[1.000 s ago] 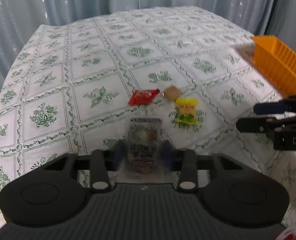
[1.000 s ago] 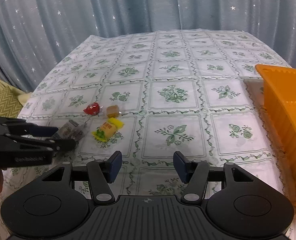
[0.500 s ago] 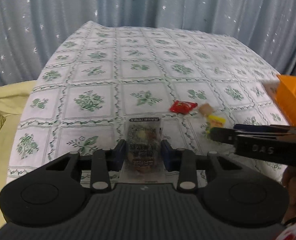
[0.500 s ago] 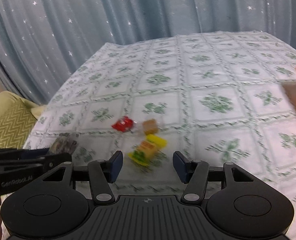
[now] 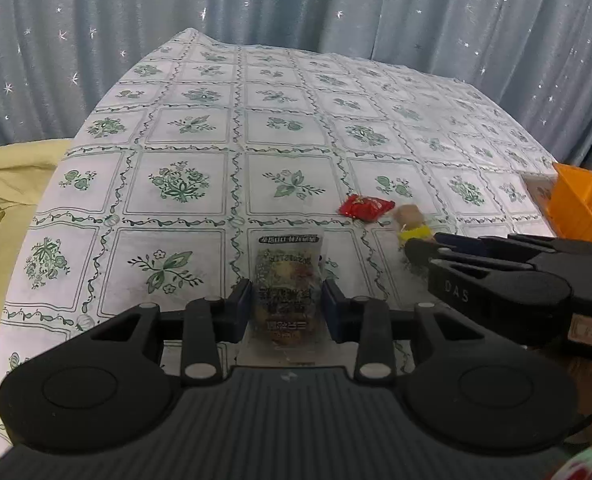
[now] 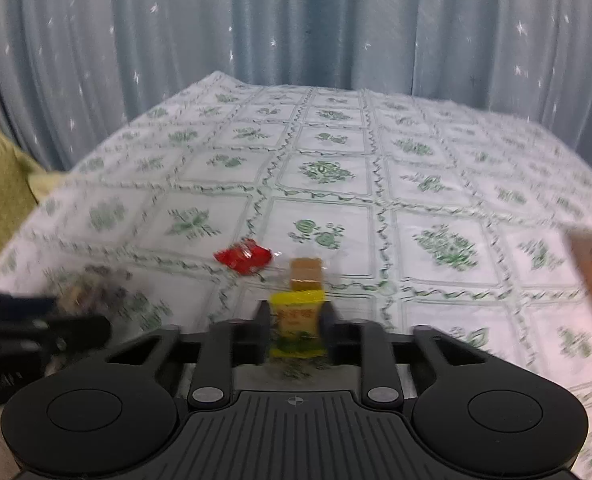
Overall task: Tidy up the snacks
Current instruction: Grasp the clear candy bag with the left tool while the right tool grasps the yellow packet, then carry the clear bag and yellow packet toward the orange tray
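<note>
Now my left gripper (image 5: 287,305) squeezes its jaws on a clear snack bag (image 5: 287,286) with dark writing. The bag sticks out in front of the jaws, over the flowery tablecloth (image 5: 184,184).

My right gripper (image 6: 296,330) has its jaws pressed on both sides of a yellow snack pack (image 6: 296,326). It is blurry, but the pack looks pinched between them.

I use the yellow pack as my landmark. A small brown candy (image 6: 305,274) sits just behind it, almost touching. A red candy wrapper (image 6: 243,257) lies behind it and to the left, near the brown one. An orange bin (image 5: 581,204) stands well off to the right, at the cloth's edge.
</note>
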Demonstrator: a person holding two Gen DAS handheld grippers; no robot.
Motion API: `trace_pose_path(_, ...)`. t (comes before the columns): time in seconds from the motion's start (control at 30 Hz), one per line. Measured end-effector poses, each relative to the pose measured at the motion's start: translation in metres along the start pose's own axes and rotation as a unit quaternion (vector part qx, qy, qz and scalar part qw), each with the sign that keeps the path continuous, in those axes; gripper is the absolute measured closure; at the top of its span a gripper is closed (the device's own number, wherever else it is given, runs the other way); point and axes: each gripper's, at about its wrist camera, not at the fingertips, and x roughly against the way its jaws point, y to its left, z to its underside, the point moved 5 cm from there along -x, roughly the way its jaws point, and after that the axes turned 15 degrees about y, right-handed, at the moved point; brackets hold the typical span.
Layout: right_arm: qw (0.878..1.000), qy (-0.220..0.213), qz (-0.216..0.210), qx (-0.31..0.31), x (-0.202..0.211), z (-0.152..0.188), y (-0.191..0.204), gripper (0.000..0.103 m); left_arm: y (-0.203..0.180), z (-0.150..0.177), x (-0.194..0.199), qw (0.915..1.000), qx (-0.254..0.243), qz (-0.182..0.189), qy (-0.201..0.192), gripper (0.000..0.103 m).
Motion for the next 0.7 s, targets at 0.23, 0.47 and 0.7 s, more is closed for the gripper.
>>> trace_pose_path(0.23,1.000,-0.003,-0.001,0.000,0.020,0.019,-0.019,0.082,-0.014,0.002,0.012,0.9999,-0.010,0.001,-0.005,0.069)
trace_pose_path(0.47,0.999,-0.002,-0.004,-0.050,0.060,0.044,-0.053,0.082,-0.053,0.008,0.033,0.9995,-0.030,-0.004,-0.010,0.069)
trace_pose_path(0.7,0.995,-0.009,-0.004,-0.094,0.111,0.070,-0.085,0.082,-0.100,0.030,0.057,0.9993,-0.037,0.008,-0.005,0.069)
